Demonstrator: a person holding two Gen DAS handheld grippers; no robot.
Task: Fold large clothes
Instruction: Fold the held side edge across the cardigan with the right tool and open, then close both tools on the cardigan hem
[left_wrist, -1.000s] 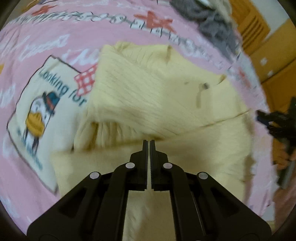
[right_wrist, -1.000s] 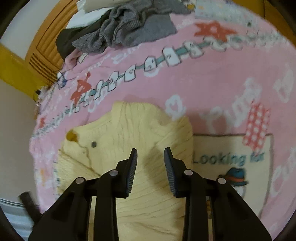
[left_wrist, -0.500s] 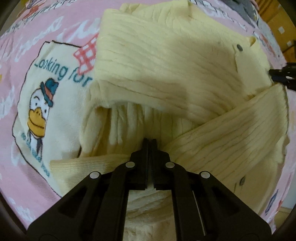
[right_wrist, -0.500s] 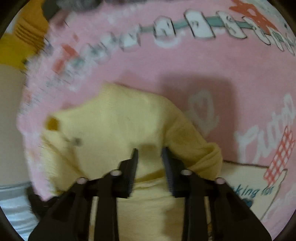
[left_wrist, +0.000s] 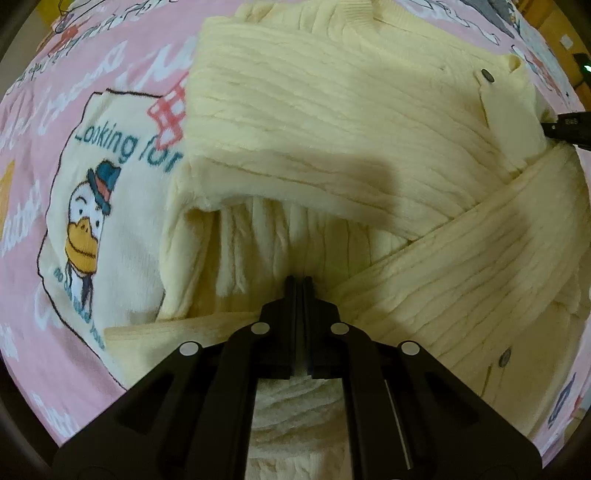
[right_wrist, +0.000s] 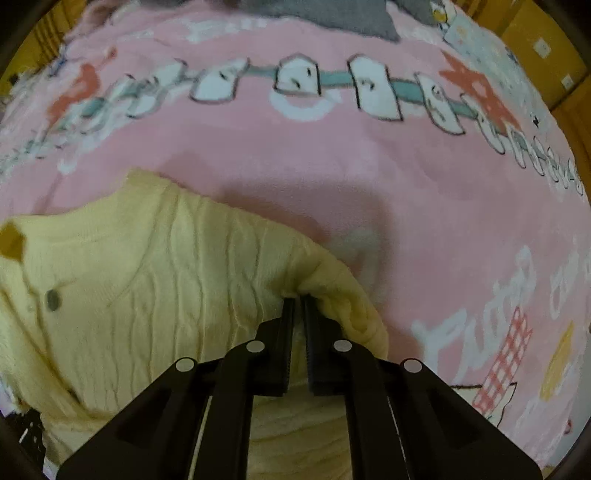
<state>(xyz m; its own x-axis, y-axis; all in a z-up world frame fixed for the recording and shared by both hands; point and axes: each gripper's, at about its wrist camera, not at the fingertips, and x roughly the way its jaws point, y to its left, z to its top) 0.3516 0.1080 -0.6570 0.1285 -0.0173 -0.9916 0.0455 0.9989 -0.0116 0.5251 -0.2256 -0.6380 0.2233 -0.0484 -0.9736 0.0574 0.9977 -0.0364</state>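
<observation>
Bed blanket (right_wrist: 332, 166): pink fleece, printed with a duck panel (left_wrist: 92, 206) and a row of white figures; it carries everything listed here.

Cardigan (left_wrist: 351, 129): pale yellow cable knit, buttoned, lying partly folded in the middle of the blanket. In the left wrist view one panel is turned over the body and a sleeve (left_wrist: 480, 251) crosses it on a diagonal, running from low centre up to the right. The bulk of the garment lies ahead of the left jaws; seen from the right jaws it lies ahead and to their left, with bare blanket beyond.

Grey garment (right_wrist: 332, 14): heaped at the far edge of the blanket, well apart from the cardigan.

Left gripper (left_wrist: 300, 284): jaws pressed together on a bunch of knit near the start of the sleeve.

Right gripper (right_wrist: 297, 306): jaws nearly together, pinching the rounded shoulder edge of the cardigan.

Judgement: both grips sit on the near side of the cardigan, so the next fold probably carries that side away from the person, across the garment's length.
</observation>
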